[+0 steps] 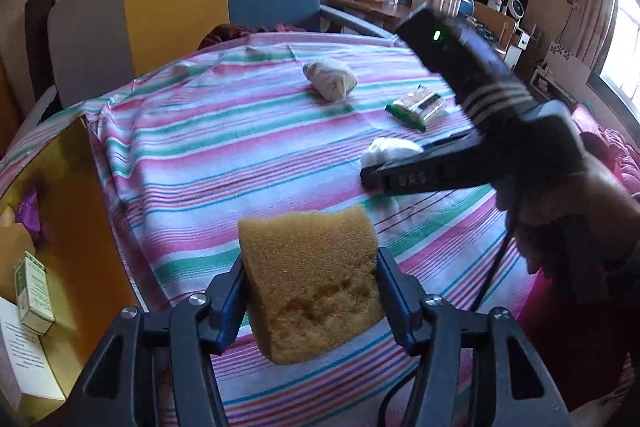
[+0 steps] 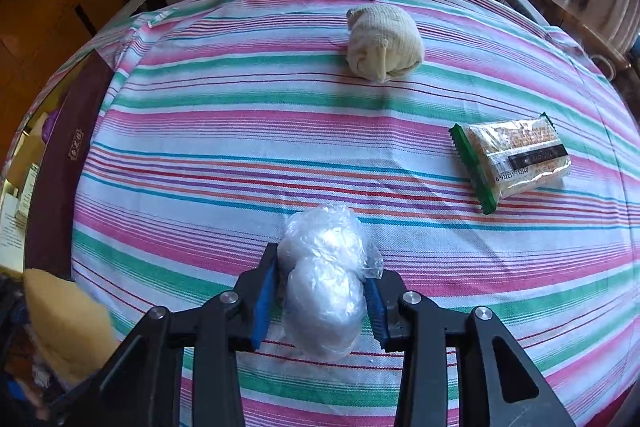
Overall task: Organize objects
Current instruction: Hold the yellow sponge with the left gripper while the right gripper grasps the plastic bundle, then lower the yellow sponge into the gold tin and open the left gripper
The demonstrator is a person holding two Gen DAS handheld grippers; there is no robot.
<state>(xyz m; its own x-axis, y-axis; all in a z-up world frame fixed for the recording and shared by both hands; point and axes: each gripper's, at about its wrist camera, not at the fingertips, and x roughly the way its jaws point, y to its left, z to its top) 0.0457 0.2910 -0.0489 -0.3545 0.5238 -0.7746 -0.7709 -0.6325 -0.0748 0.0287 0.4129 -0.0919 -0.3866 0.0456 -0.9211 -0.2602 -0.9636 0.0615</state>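
Left gripper (image 1: 310, 291) clamps a sponge (image 1: 312, 283); right gripper (image 2: 320, 291) brackets a plastic wad (image 2: 324, 283), grip uncertain; snack (image 2: 512, 163) barcode reads "692225171234".

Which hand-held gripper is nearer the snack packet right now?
Right. The right hand-held gripper, around the plastic-wrap ball, sits just short of the snack packet; the left hand-held gripper holds the sponge farther back.

striped cloth (image 2: 240, 147), sock (image 2: 382, 43), snack (image 2: 512, 159)
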